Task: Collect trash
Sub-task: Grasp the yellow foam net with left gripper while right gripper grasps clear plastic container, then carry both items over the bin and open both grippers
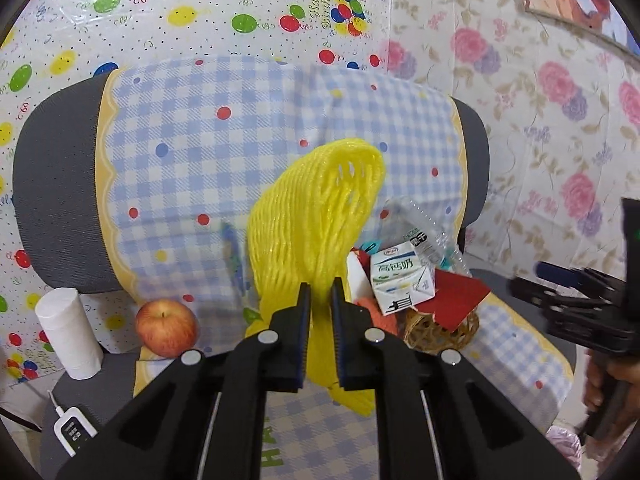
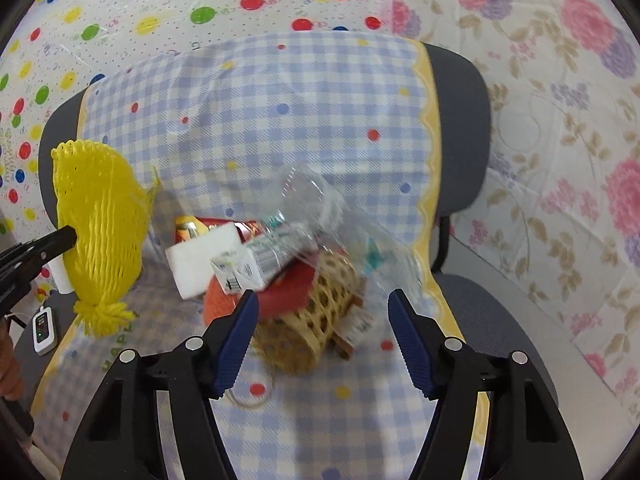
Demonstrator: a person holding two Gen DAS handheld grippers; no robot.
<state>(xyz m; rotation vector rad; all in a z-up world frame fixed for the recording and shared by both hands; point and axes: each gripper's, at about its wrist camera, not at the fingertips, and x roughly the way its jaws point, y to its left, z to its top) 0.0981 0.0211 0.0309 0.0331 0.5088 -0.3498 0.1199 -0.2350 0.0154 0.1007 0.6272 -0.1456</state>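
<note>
Yellow foam net (image 1: 316, 216), lower end behind left gripper (image 1: 321, 312)

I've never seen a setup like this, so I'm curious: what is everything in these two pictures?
foam fruit net: one, yellow, pinched in left tongs
milk carton: one, white-green, atop basket pile
plastic bottle: one, clear, crushed, atop pile
wicker basket: one, tan, on chair seat
checked cloth: one, blue-white, over grey chair
apple: one, red, left of seat
paper roll: one, white, beside apple
left tongs: shut on net
right tongs: open, over basket
</note>
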